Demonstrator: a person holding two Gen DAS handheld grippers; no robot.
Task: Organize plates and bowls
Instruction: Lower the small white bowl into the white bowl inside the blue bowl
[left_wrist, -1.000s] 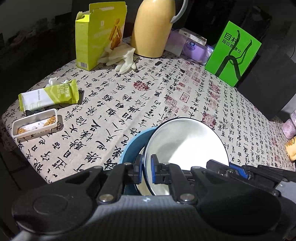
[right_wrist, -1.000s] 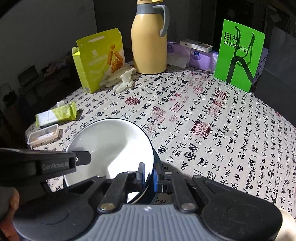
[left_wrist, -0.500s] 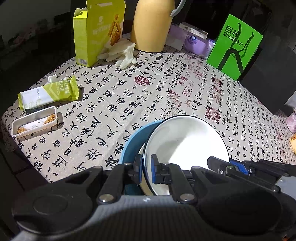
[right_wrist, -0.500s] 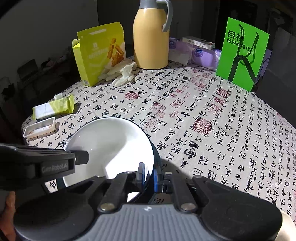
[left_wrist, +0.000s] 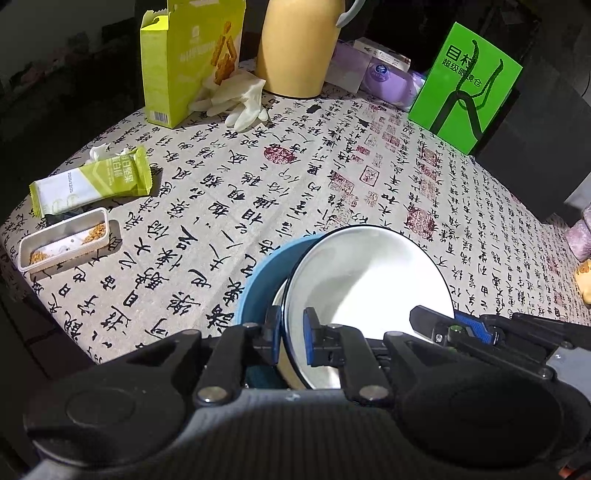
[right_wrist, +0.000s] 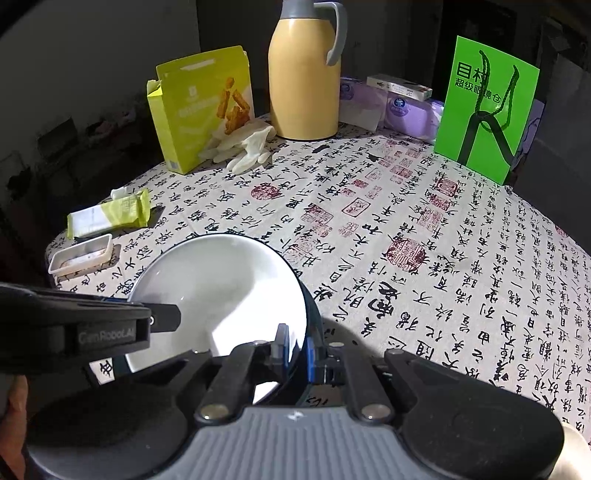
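1. Calligraphy-printed cloth (left_wrist: 258, 192) covers the whole table under us, dark room behind it.
2. Our left gripper (left_wrist: 290, 334) sits at the lower centre of the left wrist view, its blue-padded fingers (left_wrist: 310, 332) closed on the near rim of the white bowl (left_wrist: 369, 280).
3. Our right gripper (right_wrist: 293, 345) sits at the lower centre of the right wrist view, fingers clamped on the opposite rim of the same bowl (right_wrist: 221, 291), which is tilted and fills the lower left of that frame.
4. Just left of the white bowl in the left wrist view, a blue bowl (left_wrist: 258, 284) shows its rim; the white one overlaps it, and we cannot tell whether they touch.
5. Farther out, at the left edge, we see a small tray of crumbs (left_wrist: 62, 245) and a green snack packet (left_wrist: 92, 182) just beyond it.
6. At the upper left stand a yellow-green box (left_wrist: 188, 55) and white gloves (left_wrist: 236, 98) touching its base.
7. At the top centre is a tan thermos jug (right_wrist: 304, 70), with purple tissue packs (right_wrist: 406, 107) to its right.
8. At the upper right stands a green paper bag (right_wrist: 487, 107), upright.
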